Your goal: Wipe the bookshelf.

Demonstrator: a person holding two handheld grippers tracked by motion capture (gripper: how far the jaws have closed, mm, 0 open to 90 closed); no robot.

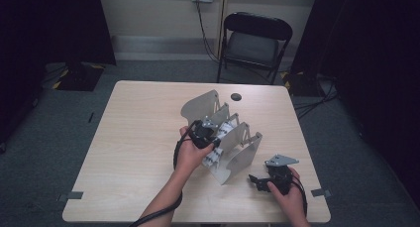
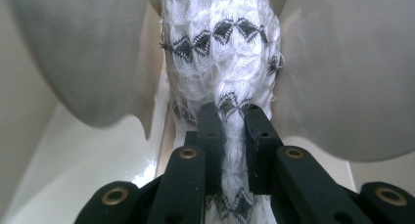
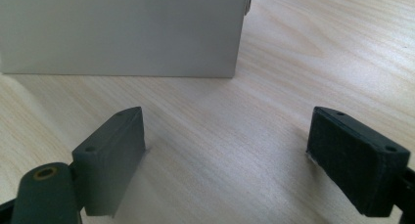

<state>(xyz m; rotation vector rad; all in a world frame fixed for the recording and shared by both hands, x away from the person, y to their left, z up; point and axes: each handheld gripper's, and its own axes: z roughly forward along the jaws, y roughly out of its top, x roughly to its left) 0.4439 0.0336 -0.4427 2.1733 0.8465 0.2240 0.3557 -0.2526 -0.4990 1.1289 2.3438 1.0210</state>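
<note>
My left gripper (image 2: 229, 117) is clamped on a white knitted cloth with black diamond bands (image 2: 220, 48), pinching a fold of it between the pads, and the cloth sits straight ahead of my jaws in a slot of the grey divider rack (image 1: 225, 138), one curved panel to either side of them. To do this well I judge I should keep the cloth centred between the panels and lower it straight, so the loose knit (it looks snag-prone) does not catch on a panel edge. My right gripper (image 3: 227, 160) rests low over the table (image 1: 133, 138) with its jaws wide apart and nothing between them, the rack's flat end panel just ahead. The pale wood-grain tabletop is bare around it; beyond stand a black folding chair (image 1: 255, 41), dark curtains and grey carpet.
</note>
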